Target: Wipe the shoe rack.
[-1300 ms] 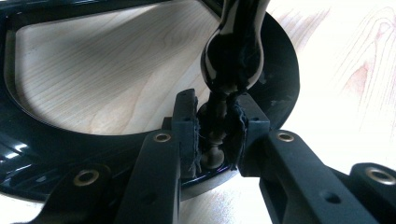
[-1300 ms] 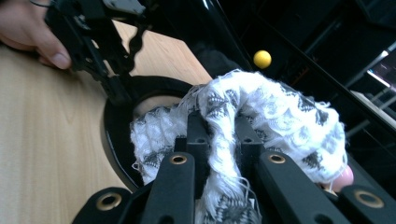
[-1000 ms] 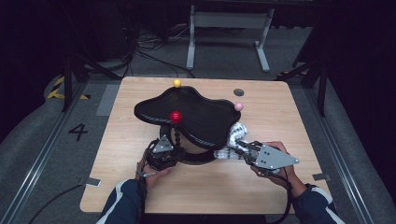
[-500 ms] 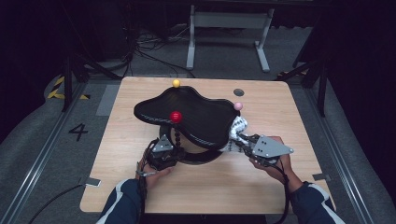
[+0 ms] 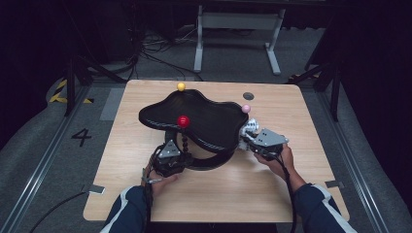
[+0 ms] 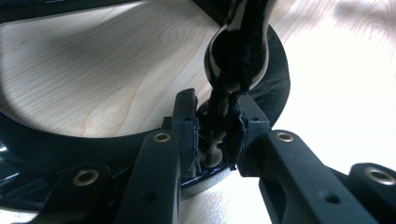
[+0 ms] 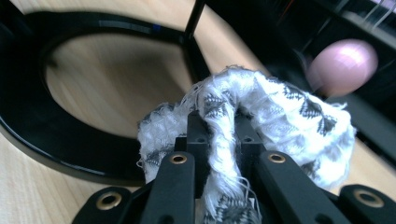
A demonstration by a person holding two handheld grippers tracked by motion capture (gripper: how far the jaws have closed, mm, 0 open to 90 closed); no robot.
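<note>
Black stand: wavy-edged tray on beaded post over ring base, mid-table, coloured balls at rim. Judged step: wiping stand with cloth; next move calls for pressing cloth onto tray edge while base is kept steady.

High view: left gripper low at post foot, forearm from bottom edge; right gripper at tray's right edge, below pink ball.

Left gripper view: jaws clamped on beaded post above ring base.

Right gripper view: jaws pinching white patterned cloth, bunched, ring base just behind, pink ball near.
</note>
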